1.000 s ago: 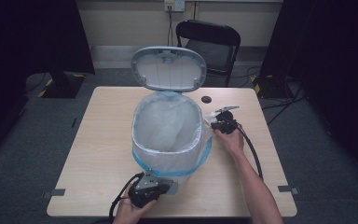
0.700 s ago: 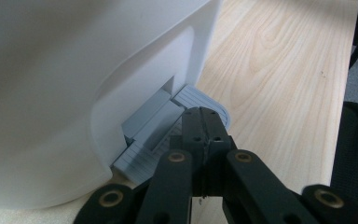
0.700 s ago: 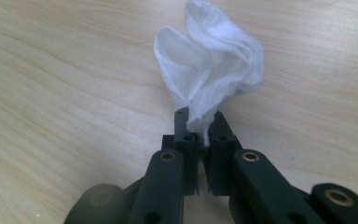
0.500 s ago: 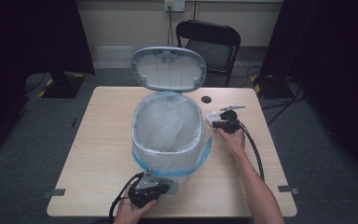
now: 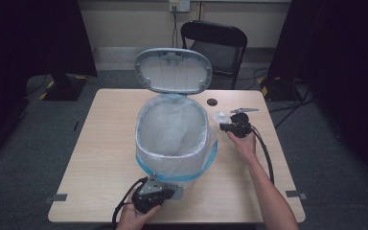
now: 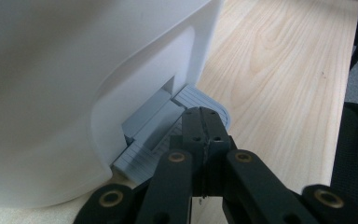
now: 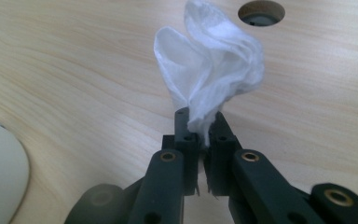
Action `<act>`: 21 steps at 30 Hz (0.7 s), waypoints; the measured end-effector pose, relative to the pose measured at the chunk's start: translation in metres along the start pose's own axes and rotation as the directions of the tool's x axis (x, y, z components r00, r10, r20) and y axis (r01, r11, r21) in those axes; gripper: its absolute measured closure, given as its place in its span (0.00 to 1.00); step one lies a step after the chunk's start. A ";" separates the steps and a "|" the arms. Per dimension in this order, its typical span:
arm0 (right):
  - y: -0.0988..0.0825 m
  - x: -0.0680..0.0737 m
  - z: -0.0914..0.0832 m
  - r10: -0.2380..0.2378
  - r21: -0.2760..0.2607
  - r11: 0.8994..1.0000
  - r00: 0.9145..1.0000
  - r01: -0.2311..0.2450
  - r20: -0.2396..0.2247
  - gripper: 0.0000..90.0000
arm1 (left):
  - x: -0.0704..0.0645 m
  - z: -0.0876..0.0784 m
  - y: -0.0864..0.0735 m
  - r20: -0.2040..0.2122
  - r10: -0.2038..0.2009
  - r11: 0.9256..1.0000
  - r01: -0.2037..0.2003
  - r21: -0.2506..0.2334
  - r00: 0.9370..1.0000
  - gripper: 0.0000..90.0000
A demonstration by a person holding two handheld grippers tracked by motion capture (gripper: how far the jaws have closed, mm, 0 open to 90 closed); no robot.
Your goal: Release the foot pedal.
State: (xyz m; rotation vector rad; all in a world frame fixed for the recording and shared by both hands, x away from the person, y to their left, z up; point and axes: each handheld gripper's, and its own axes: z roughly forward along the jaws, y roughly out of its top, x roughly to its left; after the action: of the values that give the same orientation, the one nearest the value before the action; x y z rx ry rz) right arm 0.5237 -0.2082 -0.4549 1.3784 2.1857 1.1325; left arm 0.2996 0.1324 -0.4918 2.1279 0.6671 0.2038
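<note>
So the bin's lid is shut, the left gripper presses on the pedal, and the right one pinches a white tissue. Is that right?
Not quite: the high view shows the lid standing open above the bin. The rest holds: the left gripper is shut and pressing the grey pedal, and the right gripper pinches the white tissue.

The left gripper (image 5: 176,193) sits at the bottom centre of the high view, held low by the left hand (image 5: 136,213), jaws pressed together. The right gripper (image 5: 222,127), centre right, points toward frame left, jaws pinched, with the right forearm (image 5: 268,191) running to the lower right.
</note>
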 end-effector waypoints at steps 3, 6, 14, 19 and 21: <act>0.002 0.001 -0.004 -0.008 -0.001 1.000 1.000 0.008 0.005 0.96 | 0.000 0.000 0.000 0.000 0.000 1.000 0.000 0.000 1.000 1.00; 0.002 0.002 -0.011 -0.010 -0.018 1.000 1.000 0.010 -0.005 0.96 | 0.000 0.000 0.000 0.003 0.000 1.000 0.000 -0.003 1.000 1.00; 0.003 0.004 -0.031 -0.018 -0.052 0.998 1.000 0.018 -0.013 0.96 | 0.000 0.000 0.000 0.002 -0.003 1.000 0.003 -0.006 1.000 1.00; 0.004 0.007 -0.043 -0.006 -0.072 0.997 0.999 0.004 -0.036 0.96 | 0.000 0.000 0.000 0.002 -0.003 1.000 0.004 -0.006 1.000 1.00; 0.004 0.008 -0.049 -0.006 -0.081 0.997 0.999 0.003 -0.038 0.96 | 0.000 0.000 0.000 -0.001 -0.003 1.000 0.003 -0.003 1.000 1.00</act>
State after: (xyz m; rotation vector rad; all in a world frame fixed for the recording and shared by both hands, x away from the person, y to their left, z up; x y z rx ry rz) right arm 0.4917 -0.2223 -0.4197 1.3282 2.1433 1.2416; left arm 0.2995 0.1322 -0.4920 2.1244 0.6698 0.2037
